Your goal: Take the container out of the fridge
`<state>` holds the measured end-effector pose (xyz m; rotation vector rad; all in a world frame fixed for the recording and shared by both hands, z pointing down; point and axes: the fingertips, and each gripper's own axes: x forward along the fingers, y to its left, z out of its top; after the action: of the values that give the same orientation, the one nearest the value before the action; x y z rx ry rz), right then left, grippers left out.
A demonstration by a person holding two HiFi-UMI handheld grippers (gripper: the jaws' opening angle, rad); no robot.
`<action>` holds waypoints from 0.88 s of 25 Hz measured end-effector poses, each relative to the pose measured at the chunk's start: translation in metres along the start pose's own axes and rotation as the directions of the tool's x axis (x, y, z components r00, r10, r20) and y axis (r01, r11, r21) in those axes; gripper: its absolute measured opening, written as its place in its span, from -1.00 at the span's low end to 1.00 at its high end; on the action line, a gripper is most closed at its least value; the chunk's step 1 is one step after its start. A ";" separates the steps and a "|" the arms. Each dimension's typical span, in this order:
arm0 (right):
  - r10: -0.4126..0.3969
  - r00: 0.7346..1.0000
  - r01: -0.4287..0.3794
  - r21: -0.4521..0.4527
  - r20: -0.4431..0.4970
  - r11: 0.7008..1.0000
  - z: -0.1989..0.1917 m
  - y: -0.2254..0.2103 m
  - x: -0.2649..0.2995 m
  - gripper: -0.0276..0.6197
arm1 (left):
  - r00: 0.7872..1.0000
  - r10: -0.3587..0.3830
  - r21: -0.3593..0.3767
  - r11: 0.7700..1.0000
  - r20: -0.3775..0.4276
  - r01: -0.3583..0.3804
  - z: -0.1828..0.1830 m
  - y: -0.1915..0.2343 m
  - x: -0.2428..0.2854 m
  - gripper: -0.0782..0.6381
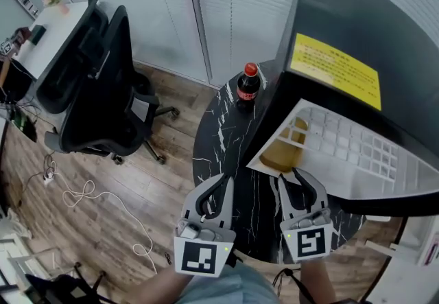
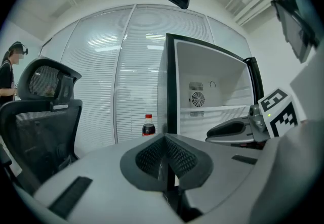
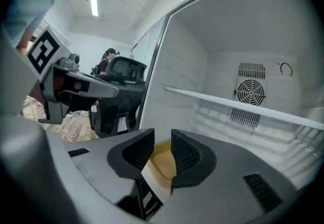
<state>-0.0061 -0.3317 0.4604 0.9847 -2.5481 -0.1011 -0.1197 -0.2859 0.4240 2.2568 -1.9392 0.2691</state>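
The right gripper (image 1: 289,176) (image 3: 162,143) has its jaws spread, with a clear gap between the two ribbed pads (image 3: 186,153). Seen through that gap is the tan container (image 1: 282,153) (image 3: 163,165), which lies just ahead of the fingertips. It is low inside the open fridge (image 1: 343,28) (image 3: 202,66), and neither pad presses on it. I cannot tell whether a fingertip brushes its rim. Above and beyond this gripper run a white shelf (image 3: 243,105) and a round fan grille (image 3: 251,90) on the fridge's back wall.

The left gripper (image 1: 226,178) (image 2: 166,140) is just to the right gripper's left, outside the fridge. Its pads are pressed together with nothing between them, and it hangs over the round black marbled table (image 1: 219,138). Well ahead of its tips stands a cola bottle (image 1: 248,83) (image 2: 148,126) at the table's far edge, beside the fridge's side wall. Off to its left — well apart — is a black office chair (image 1: 103,83) (image 2: 45,117).
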 end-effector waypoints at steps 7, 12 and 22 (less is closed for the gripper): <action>0.080 0.991 -0.088 -0.071 -0.106 0.994 -0.032 0.015 0.023 -0.53 | 1.000 0.014 -0.018 1.000 -0.022 -0.014 -0.011 0.015 0.012 -0.74; 0.123 0.977 -0.143 -0.107 -0.175 0.984 -0.050 0.025 0.034 -0.54 | 0.999 0.024 -0.037 0.999 -0.036 -0.026 -0.020 0.023 0.017 -0.74; 0.136 0.953 -0.194 -0.200 -0.272 0.961 -0.075 0.032 0.049 -0.57 | 0.997 0.035 -0.042 0.998 -0.063 -0.038 -0.032 0.032 0.021 -0.74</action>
<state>-0.0296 -0.3341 0.5524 0.6487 -2.3096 -0.1961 -0.1492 -0.3039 0.4600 2.1615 -1.9371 0.2954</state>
